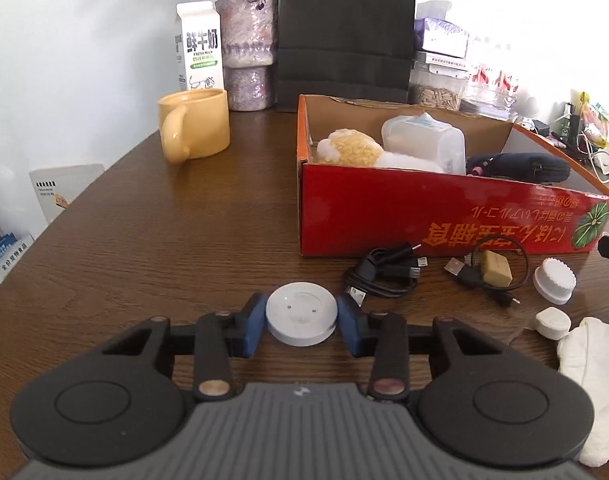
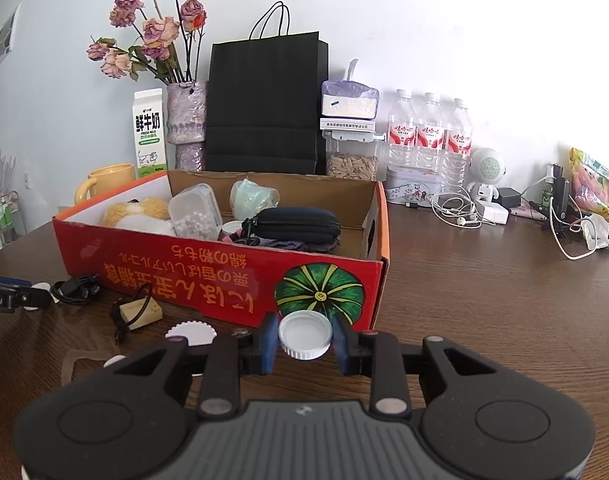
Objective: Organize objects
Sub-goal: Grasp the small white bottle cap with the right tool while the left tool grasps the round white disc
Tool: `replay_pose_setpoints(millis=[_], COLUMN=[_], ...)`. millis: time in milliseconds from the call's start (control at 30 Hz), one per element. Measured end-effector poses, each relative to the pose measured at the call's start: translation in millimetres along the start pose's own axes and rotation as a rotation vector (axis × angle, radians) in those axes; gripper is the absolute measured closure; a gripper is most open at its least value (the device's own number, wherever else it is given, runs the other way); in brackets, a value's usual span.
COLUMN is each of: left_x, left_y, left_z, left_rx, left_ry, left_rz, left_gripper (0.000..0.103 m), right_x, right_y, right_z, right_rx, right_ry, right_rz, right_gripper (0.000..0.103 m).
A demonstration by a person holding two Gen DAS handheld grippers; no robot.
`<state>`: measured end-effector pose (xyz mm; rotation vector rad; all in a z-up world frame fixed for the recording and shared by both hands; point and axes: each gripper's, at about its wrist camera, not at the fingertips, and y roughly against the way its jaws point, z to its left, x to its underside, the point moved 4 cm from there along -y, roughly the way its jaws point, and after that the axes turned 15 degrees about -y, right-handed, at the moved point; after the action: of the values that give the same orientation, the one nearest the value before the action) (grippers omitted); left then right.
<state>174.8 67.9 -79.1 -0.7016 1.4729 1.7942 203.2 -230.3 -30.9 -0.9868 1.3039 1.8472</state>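
My left gripper is shut on a white round disc, held low over the brown table in front of the red cardboard box. My right gripper is shut on a white ribbed bottle cap, just before the box's front wall. The box holds a plush toy, a clear plastic container and a black zip case. Loose on the table lie a black cable bundle, a tan block, a white ribbed lid and a small white cap.
A yellow mug, milk carton, flower vase and black paper bag stand behind the box. Water bottles, earphones and chargers crowd the back right. A white cloth lies at the near right.
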Motion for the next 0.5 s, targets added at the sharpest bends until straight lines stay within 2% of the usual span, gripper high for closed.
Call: replay_pose_setpoints(millis=[333,500], left_x=[-3,-10], left_y=[14,26], left_z=[-1,-3], left_rx=[-0.027,-0.029], left_ry=[0.023,0.028], left_rz=[-0.046,-0.095], left_gripper=[0.063,0.063], right_x=[-1,-2], right_y=[3,7], right_z=[-1,-1], right_rx=[0.009,0.006], right_ry=[0.001,0.001], right_rz=[-0.019,-0.039], right_gripper=[0.076,0.076])
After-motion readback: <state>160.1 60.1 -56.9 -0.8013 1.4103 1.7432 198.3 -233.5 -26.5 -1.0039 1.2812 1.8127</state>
